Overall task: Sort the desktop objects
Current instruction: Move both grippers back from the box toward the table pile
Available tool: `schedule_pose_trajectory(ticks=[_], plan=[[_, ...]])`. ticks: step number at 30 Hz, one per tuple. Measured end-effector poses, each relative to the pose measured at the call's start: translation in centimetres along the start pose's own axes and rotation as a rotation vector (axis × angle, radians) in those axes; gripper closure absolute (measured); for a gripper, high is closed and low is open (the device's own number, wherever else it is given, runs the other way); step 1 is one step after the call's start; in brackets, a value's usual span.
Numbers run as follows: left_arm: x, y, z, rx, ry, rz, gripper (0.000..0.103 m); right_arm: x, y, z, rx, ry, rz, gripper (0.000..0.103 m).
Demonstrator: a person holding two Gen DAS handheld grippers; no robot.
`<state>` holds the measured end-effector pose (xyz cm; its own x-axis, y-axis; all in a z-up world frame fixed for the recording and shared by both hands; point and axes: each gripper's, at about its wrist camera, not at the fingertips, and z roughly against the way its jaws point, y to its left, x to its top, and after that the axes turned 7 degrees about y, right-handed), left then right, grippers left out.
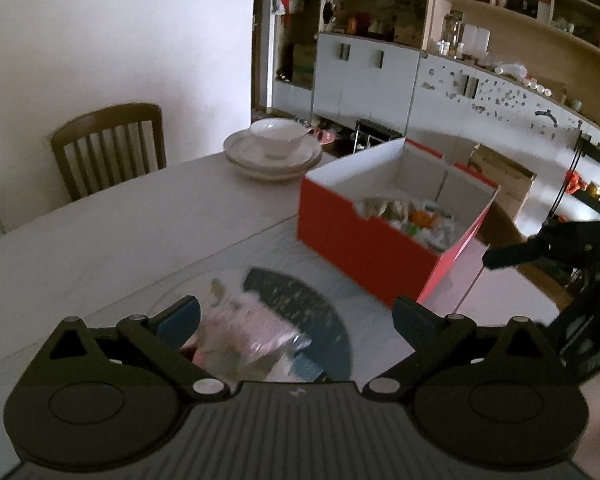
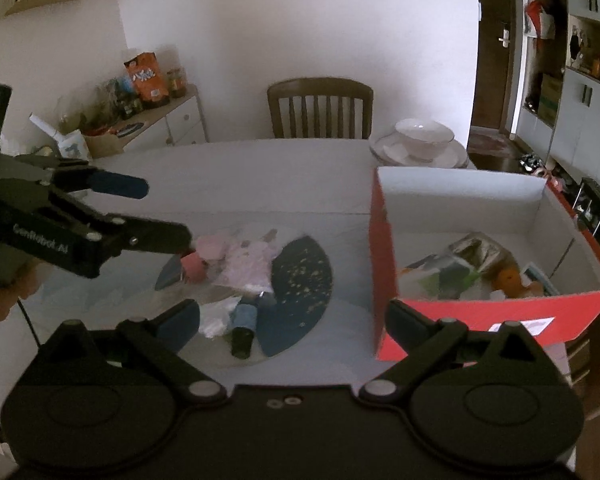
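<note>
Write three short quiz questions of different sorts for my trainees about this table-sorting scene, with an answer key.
1. True or false: the red box is empty.
2. What stands on the stacked plates? A) bowl B) bottle C) book
3. Fill in: the left gripper hangs over the pile of small items with its jaws ____.

Key: 1 false, it holds several items; 2 A, a white bowl; 3 open.

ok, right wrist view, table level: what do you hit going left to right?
left gripper → pink packet pile → dark blue mat → red box holding sorted items. The bowl on plates sits further back, above the box's left corner, so I leave it out of the order.
</note>
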<state>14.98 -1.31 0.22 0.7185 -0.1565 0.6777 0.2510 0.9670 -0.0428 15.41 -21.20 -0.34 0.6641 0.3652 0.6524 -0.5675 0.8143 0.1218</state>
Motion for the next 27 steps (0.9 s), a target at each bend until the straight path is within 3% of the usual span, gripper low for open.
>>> schedule_pose_trajectory(ticks=[9, 17, 27], plan=[[-4.3, 1.8, -0.1, -0.001, 0.031, -0.024, 0.0, -0.5, 1.5, -2.5, -0.009, 0.032, -0.018, 0.004], [-7.8, 2.4, -2.8, -0.003, 0.067, -0.046, 0.0, -1.3, 2.2, -5.5, -0.01, 0.076, -0.002, 0.004], [-9.4, 2.3, -5.9, 0.005, 0.096, -0.07, 0.0, -1.9, 3.1, -9.2, -0.004, 0.128, 0.035, 0.008]])
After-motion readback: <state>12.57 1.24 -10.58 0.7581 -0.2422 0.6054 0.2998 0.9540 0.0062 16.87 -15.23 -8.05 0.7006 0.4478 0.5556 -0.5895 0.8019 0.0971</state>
